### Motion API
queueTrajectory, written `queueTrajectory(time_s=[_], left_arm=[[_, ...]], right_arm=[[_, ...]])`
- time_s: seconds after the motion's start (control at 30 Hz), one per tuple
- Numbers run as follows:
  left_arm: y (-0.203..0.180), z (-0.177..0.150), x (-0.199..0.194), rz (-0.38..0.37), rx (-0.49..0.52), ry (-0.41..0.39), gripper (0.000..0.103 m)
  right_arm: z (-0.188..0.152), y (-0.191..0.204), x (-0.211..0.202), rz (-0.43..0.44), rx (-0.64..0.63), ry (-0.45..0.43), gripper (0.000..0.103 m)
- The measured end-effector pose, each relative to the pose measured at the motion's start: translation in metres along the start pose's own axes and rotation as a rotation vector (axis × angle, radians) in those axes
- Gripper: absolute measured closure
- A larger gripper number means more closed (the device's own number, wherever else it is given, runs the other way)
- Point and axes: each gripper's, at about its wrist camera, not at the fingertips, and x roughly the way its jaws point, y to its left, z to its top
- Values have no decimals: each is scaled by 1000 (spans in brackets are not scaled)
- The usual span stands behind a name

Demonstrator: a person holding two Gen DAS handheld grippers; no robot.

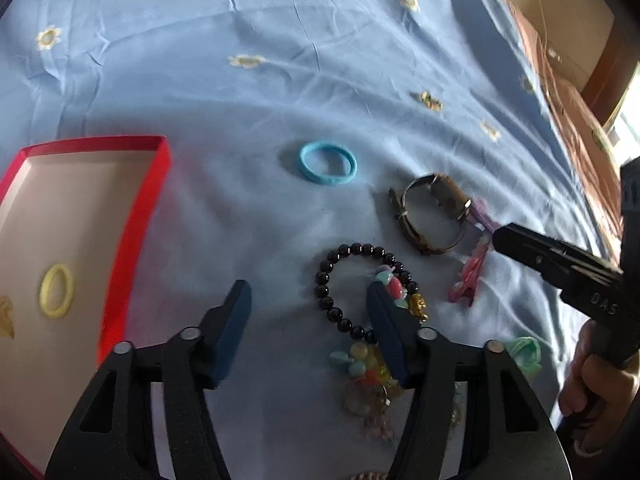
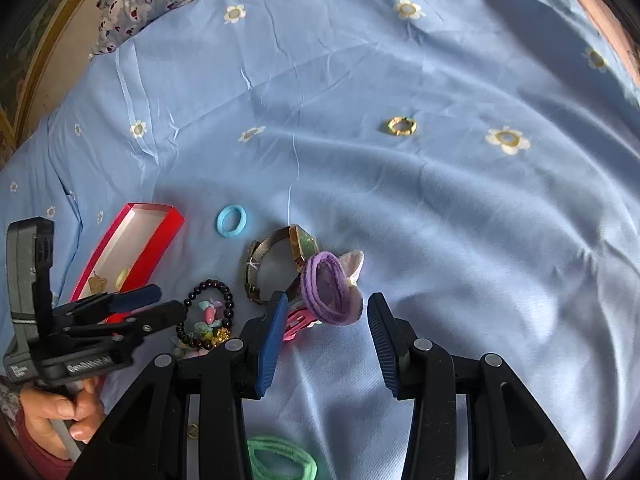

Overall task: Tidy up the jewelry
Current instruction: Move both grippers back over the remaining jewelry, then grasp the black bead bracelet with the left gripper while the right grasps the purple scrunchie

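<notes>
A blue flowered bedsheet is spread as the working surface, and everything is laid out on it. At its left side a shallow red box is kept open, apparently as the collecting place, since a yellow hair tie is already lodged on its pale floor. The remaining pieces are clustered just beside the box so that both tools can reach them.

The left gripper is held over the black bead bracelet; its jaws are parted and straddle the beads, with nothing pinched yet, probably to lift the bracelet towards the box. The right gripper is likewise unclenched, and the purple hair tie is framed between its pads without being pressed.

A wristwatch is seen touching the purple tie. A blue hair tie is left apart, nearer the box. A pink clip is partly hidden beneath the purple tie.
</notes>
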Motion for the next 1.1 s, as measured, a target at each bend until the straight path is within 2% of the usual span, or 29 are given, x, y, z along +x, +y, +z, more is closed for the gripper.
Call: queueTrajectory(time_s=[0.1,0.17,0.2,0.23,0.27,0.37,0.7,1.1], left_arm=[[-5,-1,8,22,29,2,59],[-7,-2,7,21,46,-6,74],[-8,-2,7,13,52,-8,85],[-8,-3,6,0,56,-10,95],[-8,-3,5,-13,55,-10,96],[-5,-4,-2,-38,40,-28,97],[4,-13,-48,-100,-14,-116,97],[20,-29,-97,-121,-69,-193,97]], right_arm=[[-1,0,5,-1,-1,4,63],[-2,-1,6,-8,-2,0,76],[-2,-1,6,-10,-3,-2,78],[-2,-1,7,-21,-7,-1,84],[-2,-1,8,-28,-10,1,89],[-3,-1,5,-28,-9,-7,91],[-6,16,-23,6,-36,-62,92],[-9,61,-34,86,-94,-72,92]])
